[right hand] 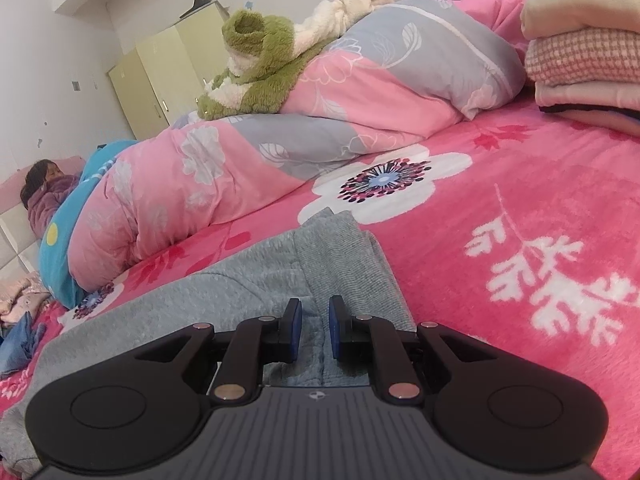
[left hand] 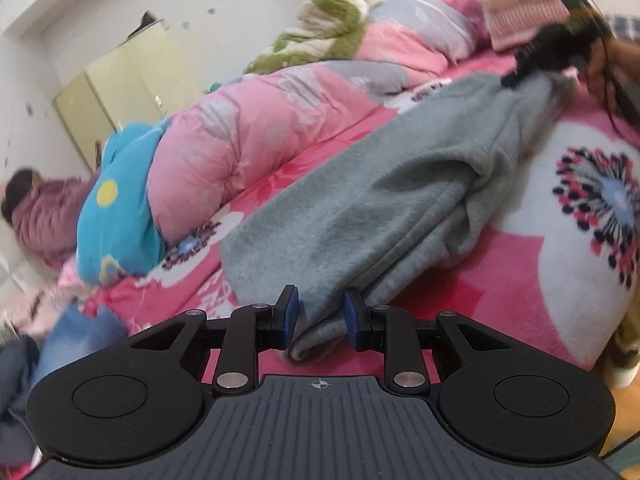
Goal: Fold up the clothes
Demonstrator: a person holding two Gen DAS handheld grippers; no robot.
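On pink floral bed (right hand: 500, 184): grey sweatpants (left hand: 380, 200), long axis spanning left gripper (left hand: 321, 314) to right gripper (right hand: 315, 330); each gripper narrow, pinching fabric.

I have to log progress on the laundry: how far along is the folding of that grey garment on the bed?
Done: a folded stack sits at the far end of the bed. In hand: the grey garment lies doubled lengthwise, left gripper at one end, right gripper at the ribbed end. Left: folding it shorter; loose clothes also wait nearby.
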